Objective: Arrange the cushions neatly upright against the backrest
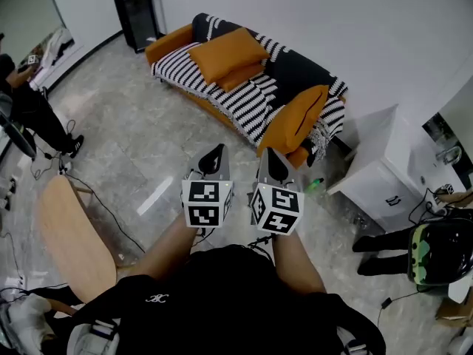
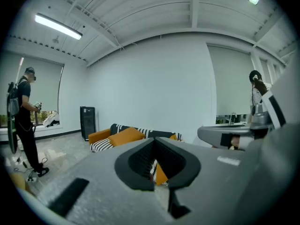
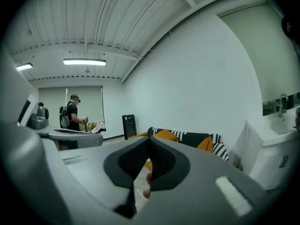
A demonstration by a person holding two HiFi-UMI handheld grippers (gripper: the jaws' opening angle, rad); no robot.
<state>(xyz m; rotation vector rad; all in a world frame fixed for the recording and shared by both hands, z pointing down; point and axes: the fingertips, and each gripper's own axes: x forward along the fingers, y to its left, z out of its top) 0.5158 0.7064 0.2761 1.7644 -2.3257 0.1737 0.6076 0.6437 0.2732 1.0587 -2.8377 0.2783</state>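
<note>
left hand-held gripper (image 1: 215, 156) and right hand-held gripper (image 1: 273, 161) both closed, empty. sofa (image 1: 170, 43) ahead, well apart; tilted orange cushion (image 1: 295, 118) nearest the right one.

Nothing in this room is coming through as readable words or numbers. The cube (image 1: 207, 203) on the left gripper (image 1: 215, 156) and its twin on the right gripper (image 1: 270, 160) are showing only black-and-white square patterns, not letters. The black shirt (image 1: 222, 294) is carrying a small white emblem (image 1: 157, 299) that is looking too tiny to make out, and a dark mark (image 1: 392, 200) on the white cabinet (image 1: 373, 176) is blurring into a smudge.
</note>
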